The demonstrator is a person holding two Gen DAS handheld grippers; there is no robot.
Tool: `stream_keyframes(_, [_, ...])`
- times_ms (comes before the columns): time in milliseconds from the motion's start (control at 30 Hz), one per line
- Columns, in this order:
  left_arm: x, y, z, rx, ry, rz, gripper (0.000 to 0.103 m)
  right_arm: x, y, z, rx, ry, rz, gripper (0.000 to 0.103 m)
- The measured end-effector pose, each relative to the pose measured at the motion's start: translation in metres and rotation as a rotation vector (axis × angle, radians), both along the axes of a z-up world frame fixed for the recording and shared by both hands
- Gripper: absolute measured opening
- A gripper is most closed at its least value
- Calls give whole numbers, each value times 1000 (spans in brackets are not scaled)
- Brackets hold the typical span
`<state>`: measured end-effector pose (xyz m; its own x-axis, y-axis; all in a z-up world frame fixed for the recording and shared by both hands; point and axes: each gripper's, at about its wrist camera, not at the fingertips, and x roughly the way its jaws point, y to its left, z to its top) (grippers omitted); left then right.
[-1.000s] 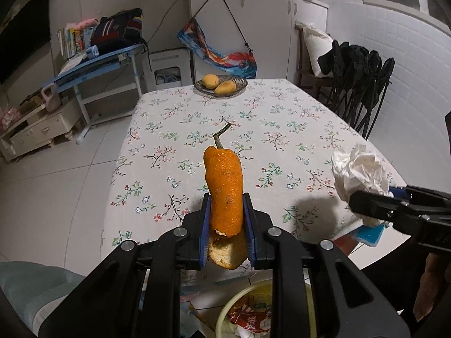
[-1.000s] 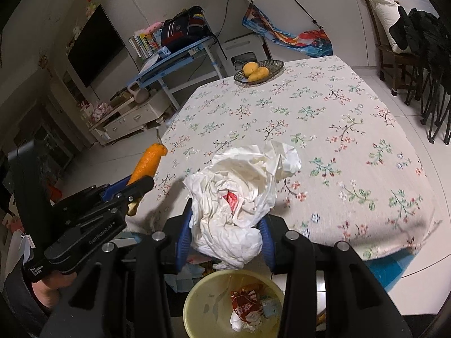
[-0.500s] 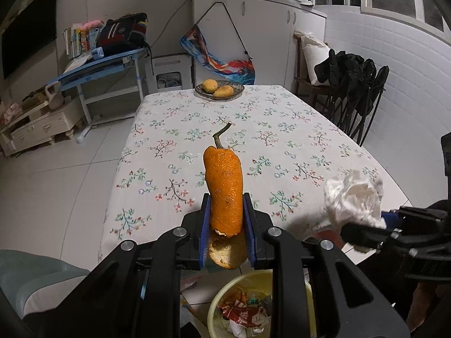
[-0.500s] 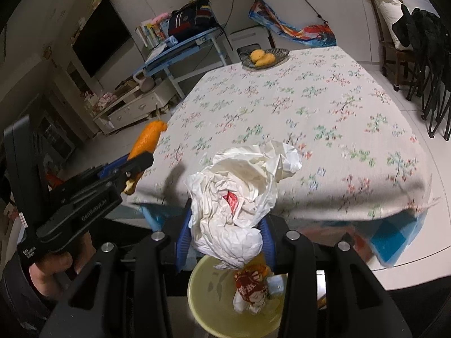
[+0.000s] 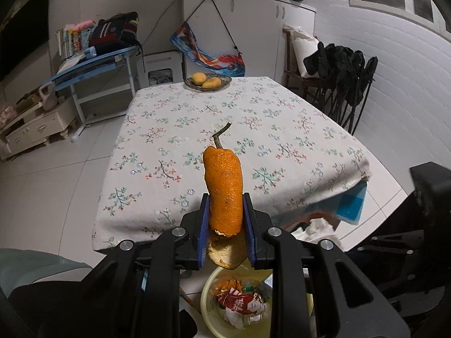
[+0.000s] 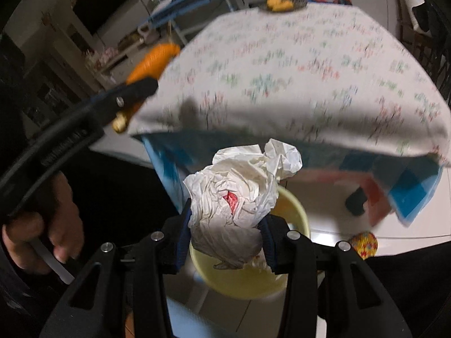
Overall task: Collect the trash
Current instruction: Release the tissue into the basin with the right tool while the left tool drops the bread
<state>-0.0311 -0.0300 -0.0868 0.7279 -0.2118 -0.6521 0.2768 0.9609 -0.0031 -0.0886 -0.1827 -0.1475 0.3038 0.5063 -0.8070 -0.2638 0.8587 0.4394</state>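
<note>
My left gripper [image 5: 224, 225] is shut on a long orange peel [image 5: 224, 188] with a dry stem on top, standing upright between the blue pads. It hangs just off the near edge of the floral table [image 5: 225, 129], above a yellow bin [image 5: 208, 295] holding wrappers. My right gripper [image 6: 227, 236] is shut on a crumpled white paper wad [image 6: 239, 188] with a red spot inside, directly over the yellow bin [image 6: 242, 284]. In the right wrist view the left gripper [image 6: 132, 95] and its orange peel [image 6: 150, 62] show at upper left.
A plate of yellow fruit [image 5: 207, 81] sits at the table's far end. Dark folding chairs [image 5: 341, 79] stand to the right, a blue desk [image 5: 93, 64] and low cabinet to the left. A person's hand [image 6: 42, 225] grips the left tool. A dark slipper [image 6: 356, 201] lies under the table.
Both grippers have drawn back off the table's near edge toward the bin. The right gripper has dropped and tilted down, bringing the paper wad over the yellow bin. Both grips are unchanged.
</note>
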Motion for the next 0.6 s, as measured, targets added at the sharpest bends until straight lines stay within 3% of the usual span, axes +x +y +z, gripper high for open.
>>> stream_keyframes(200, [-7,-3,-11,28,28,-25,21,-3,4,-17,-37,75,29,51])
stream_keyframes(467, [-15,-5,-27,59,83,-61,21,-5,3,-16,-30,98,30,59])
stream_keyframes(600, [-16,-10,-31,71,99,-80,21,-8,16,-29,-55,167,98,70])
